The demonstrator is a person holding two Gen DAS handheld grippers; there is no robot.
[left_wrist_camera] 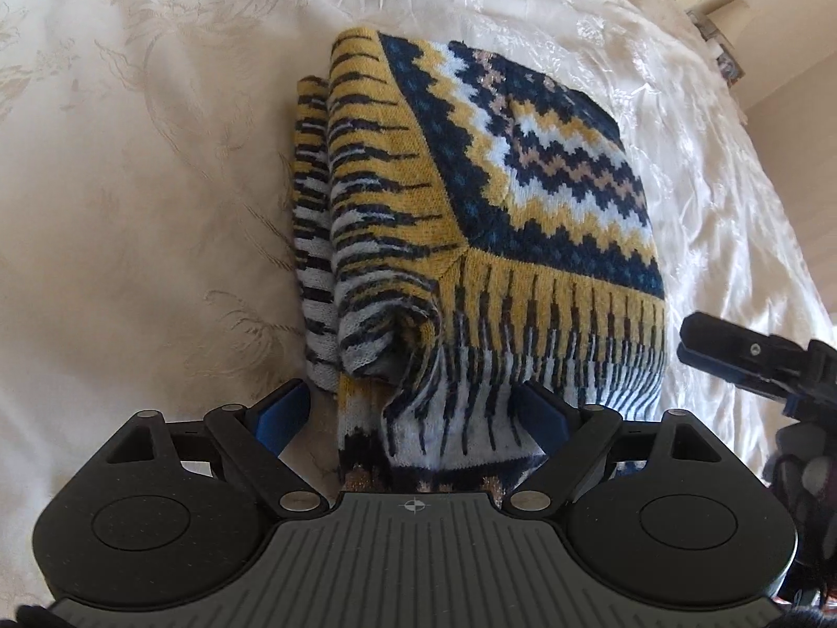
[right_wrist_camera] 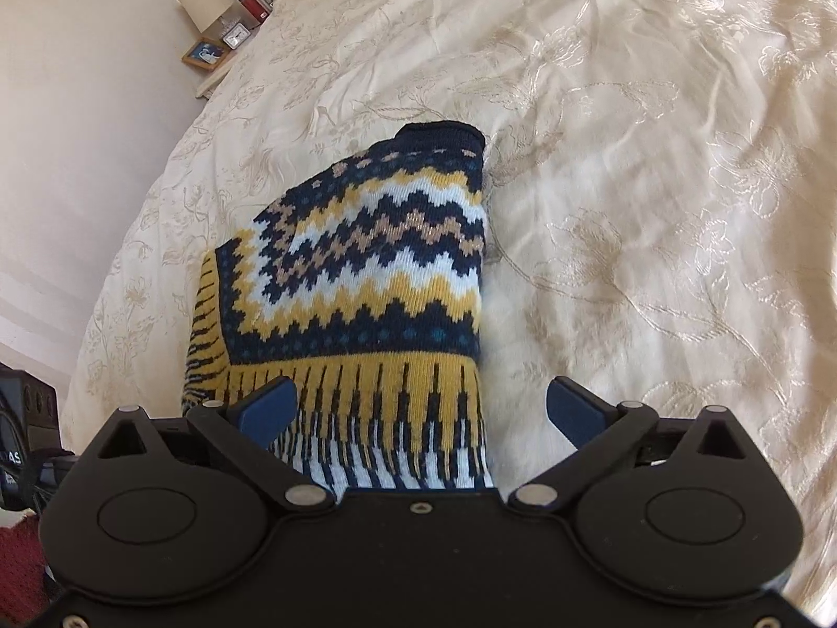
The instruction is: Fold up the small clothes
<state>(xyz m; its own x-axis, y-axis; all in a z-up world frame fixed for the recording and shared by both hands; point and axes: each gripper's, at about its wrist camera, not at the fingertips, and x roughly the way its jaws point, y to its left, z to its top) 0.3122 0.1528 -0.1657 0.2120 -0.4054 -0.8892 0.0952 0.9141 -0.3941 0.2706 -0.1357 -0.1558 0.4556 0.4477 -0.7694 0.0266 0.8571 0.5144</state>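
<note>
folded knit sweater (left_wrist_camera: 471, 199) lies on bedspread (left_wrist_camera: 131, 183), both grippers spread.

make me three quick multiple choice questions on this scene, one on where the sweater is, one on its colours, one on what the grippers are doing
1. Where does the folded navy, yellow and white zigzag knit sweater lie?
A. on a cream embroidered bedspread
B. on a wooden floor
C. in a plastic basket

2. Which colour is absent from the sweater's pattern?
A. yellow
B. bright green
C. navy

3. How do the jaws of the left gripper and right gripper stand?
A. both open, blue pads apart
B. both shut on the sweater
C. left shut, right open

Answers
1: A, the cream embroidered bedspread surrounds the sweater in both views.
2: B, only navy, yellow, white, tan and teal specks show.
3: A, each gripper's blue pads sit spread wide, with the sweater's near edge between them, not pinched.
</note>
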